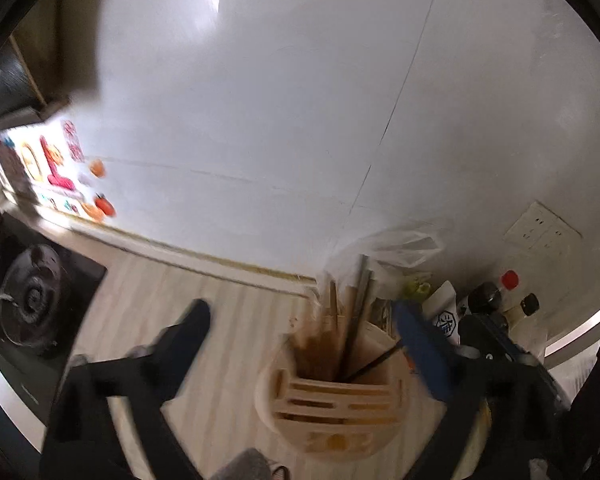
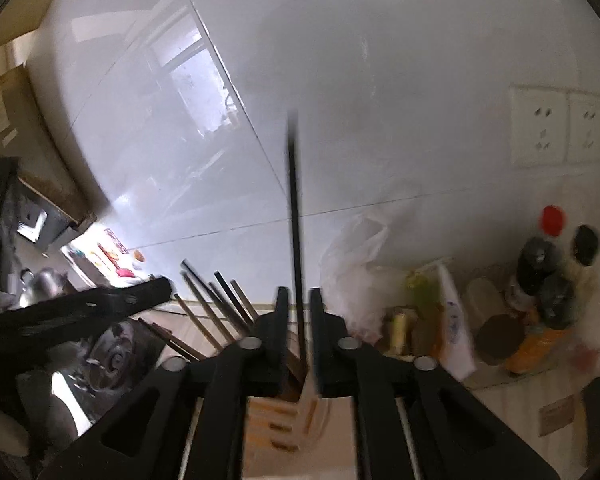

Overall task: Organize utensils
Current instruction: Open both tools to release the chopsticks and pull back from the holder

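Observation:
A beige utensil holder (image 1: 332, 404) with slotted top stands on the pale wood counter, holding several chopsticks (image 1: 340, 320). My left gripper (image 1: 300, 312) is open, its fingers on either side of the holder, empty. My right gripper (image 2: 299, 300) is shut on a black chopstick (image 2: 294, 200) that stands upright above the holder (image 2: 284, 412). More chopsticks (image 2: 216, 304) lean out of the holder to the left. The right gripper also shows in the left wrist view (image 1: 492, 332), its chopstick's lower end (image 1: 376, 362) reaching into the holder.
A gas stove burner (image 1: 32, 296) is at the left. Sauce bottles (image 2: 548, 276), a clear plastic bag (image 2: 356, 264) and packets crowd the corner at right. A white tiled wall with power sockets (image 2: 556, 128) is behind. Colourful stickers (image 1: 52, 168) are on the wall.

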